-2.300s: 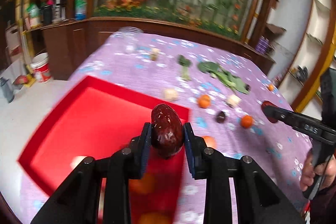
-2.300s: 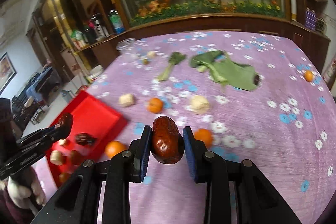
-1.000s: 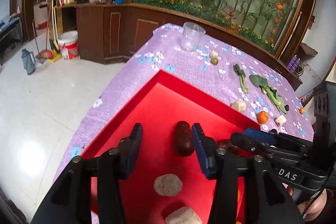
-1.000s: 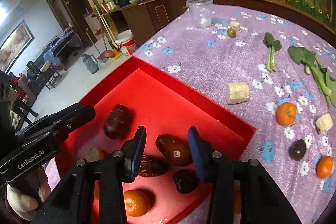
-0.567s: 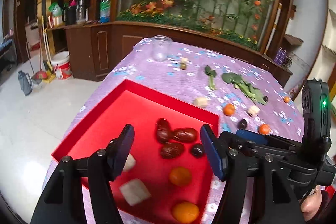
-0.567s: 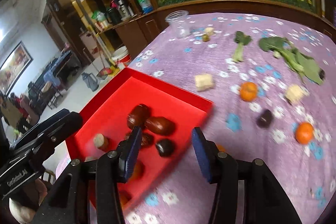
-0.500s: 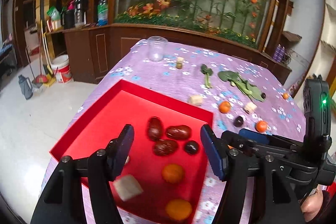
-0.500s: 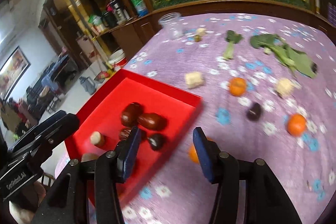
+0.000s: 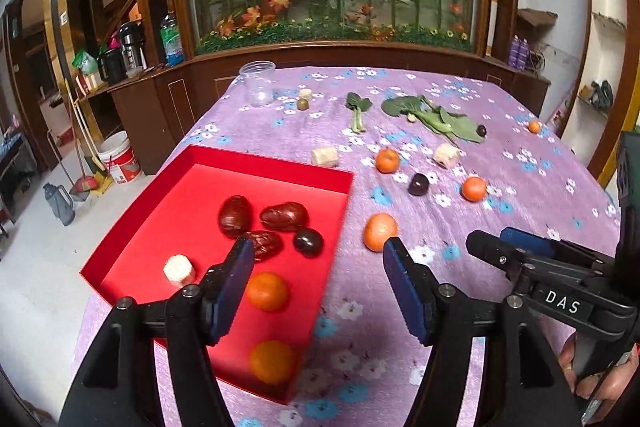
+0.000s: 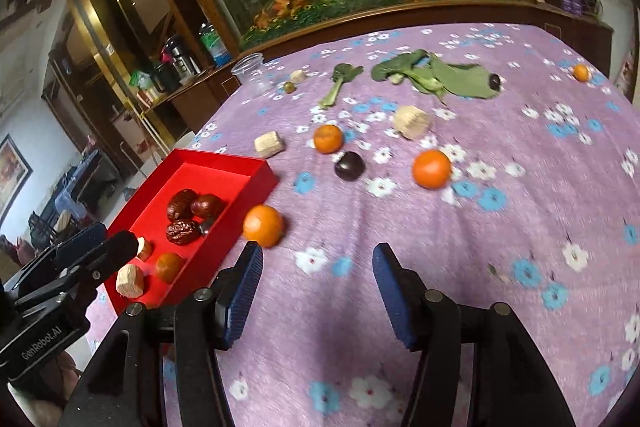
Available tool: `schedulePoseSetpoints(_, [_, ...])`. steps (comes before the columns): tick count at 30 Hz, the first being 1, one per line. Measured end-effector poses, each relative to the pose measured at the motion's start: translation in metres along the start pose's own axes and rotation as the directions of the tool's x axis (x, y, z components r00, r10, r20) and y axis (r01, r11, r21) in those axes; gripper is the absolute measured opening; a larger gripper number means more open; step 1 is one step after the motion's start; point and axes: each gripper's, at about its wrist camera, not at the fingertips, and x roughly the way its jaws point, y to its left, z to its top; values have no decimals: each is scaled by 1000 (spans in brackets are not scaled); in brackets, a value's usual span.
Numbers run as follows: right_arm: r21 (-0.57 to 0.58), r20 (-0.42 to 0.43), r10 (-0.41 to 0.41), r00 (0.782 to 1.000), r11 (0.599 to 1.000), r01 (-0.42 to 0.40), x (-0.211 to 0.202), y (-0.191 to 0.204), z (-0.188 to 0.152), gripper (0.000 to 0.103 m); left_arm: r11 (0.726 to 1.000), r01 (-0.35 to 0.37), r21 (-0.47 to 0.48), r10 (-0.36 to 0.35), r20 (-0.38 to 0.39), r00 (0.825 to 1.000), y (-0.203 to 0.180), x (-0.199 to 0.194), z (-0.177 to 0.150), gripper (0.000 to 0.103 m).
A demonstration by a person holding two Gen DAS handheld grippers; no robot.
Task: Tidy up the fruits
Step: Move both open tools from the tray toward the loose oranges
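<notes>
A red tray (image 9: 280, 169) on the purple flowered cloth holds three brown dates (image 9: 235, 215), a dark plum (image 9: 308, 242), two oranges (image 9: 267, 291) and a pale chunk (image 9: 179, 269). My left gripper (image 9: 318, 267) hangs open above the tray's near right corner, with nothing between its pads. My right gripper (image 10: 316, 259) is over bare cloth to the right of the tray (image 10: 224, 157); its jaws are opening and nothing is between them. An orange (image 10: 263, 225) lies just ahead of its left finger. Farther out lie more oranges (image 10: 431, 169) and a dark plum (image 10: 349, 165).
Leafy greens (image 9: 432, 115), a clear plastic cup (image 9: 258, 83) and pale chunks (image 9: 325, 155) lie across the far cloth. The table's left edge drops to a tiled floor with a white bucket (image 9: 120, 159). A wooden ledge with a flower display backs the table.
Both grippers let go of their dates in the tray, widened their jaws and drew back. Both views swung to the right, so the tray now sits lower left.
</notes>
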Motion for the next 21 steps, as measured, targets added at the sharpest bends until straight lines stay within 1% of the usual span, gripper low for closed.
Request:
schedulePoseSetpoints(2, [0, 8, -3, 1000, 1000, 3, -4, -5, -3, 62, 1000, -1, 14, 1, -1, 1000, -7, -1, -2, 71])
schedulePoseSetpoints(10, [11, 35, -17, 999, 1000, 17, -18, -19, -10, 63, 999, 20, 41, -20, -23, 1000, -23, 3, -9, 72])
schedulePoseSetpoints(15, [21, 23, -24, 999, 1000, 24, -14, -24, -12, 63, 999, 42, 12, -41, -53, 998, -15, 12, -12, 72])
schedulePoseSetpoints(19, [37, 17, -37, 999, 999, 36, -12, -33, -11, 63, 997, 79, -27, -80, -55, 995, -7, 17, -15, 72])
schedulePoseSetpoints(21, [51, 11, -43, 999, 998, 42, -9, -37, -11, 64, 992, 124, -34, -126, -51, 991, -6, 19, -15, 72])
